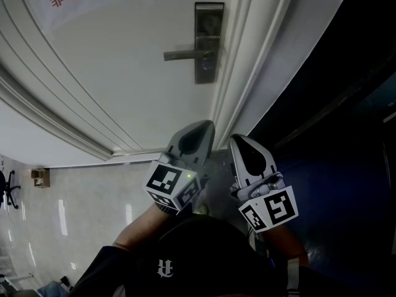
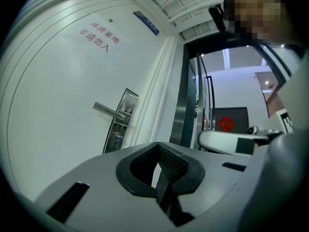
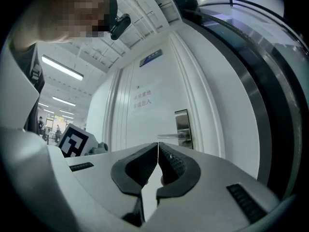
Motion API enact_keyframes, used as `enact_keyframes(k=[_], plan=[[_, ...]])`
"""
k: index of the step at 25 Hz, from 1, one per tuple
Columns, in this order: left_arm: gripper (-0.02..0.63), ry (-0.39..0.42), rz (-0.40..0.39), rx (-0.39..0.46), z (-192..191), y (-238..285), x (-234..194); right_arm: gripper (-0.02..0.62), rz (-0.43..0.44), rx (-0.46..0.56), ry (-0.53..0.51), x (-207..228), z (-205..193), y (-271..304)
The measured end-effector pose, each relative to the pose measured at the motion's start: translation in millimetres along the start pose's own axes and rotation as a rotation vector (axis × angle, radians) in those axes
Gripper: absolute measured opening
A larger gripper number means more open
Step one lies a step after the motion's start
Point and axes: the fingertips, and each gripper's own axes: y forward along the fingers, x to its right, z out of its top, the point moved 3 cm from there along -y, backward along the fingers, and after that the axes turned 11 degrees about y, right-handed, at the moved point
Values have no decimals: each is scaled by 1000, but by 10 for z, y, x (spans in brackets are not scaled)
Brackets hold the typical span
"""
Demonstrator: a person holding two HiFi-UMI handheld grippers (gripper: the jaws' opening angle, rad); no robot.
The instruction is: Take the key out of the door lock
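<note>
A steel lock plate (image 1: 208,42) with a lever handle (image 1: 184,54) pointing left sits on the white door (image 1: 124,60). In the left gripper view, a small round cylinder (image 2: 117,136) shows on the lock plate (image 2: 121,117) below the handle (image 2: 108,111); the key itself is too small to make out. My left gripper (image 1: 206,127) and right gripper (image 1: 239,141) hang side by side well short of the lock, both shut with nothing between the jaws. The right gripper view shows the lock plate (image 3: 182,128) straight ahead of the right gripper (image 3: 158,146). The left gripper (image 2: 158,148) points right of the plate.
The moulded white door frame (image 1: 238,73) runs beside the lock, with a dark glass panel (image 1: 346,104) to its right. Red lettering (image 2: 99,35) is printed high on the door. A glossy floor (image 1: 62,215) and an office chair (image 1: 7,187) lie at the left.
</note>
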Motion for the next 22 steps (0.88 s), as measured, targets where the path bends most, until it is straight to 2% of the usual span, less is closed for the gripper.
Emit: enact_keyframes(k=[2,4,6,10,13,17,22], plan=[[6,-47,3,1,-22,137,-123,17,-11,14,0,68,19,61],[6,-132,2,0,-60,284,-265,17,-17,22,-5,115,25,127],[6,-249,-1,0,-122,444,-417,17,-25,24,-9,177,25,194],[6,-539,10,18,-250,739,-761,17,-46,26,1,341,43,356],[6,-697,34,46,-293,917,-995,17,-58,24,3,443,53,478],[6,-809,67,59,-354,1104,-1198,17,-69,23,7,562,53,603],[8,-881,66,85,-375,1229,-1293,17,-78,25,8,659,53,677]])
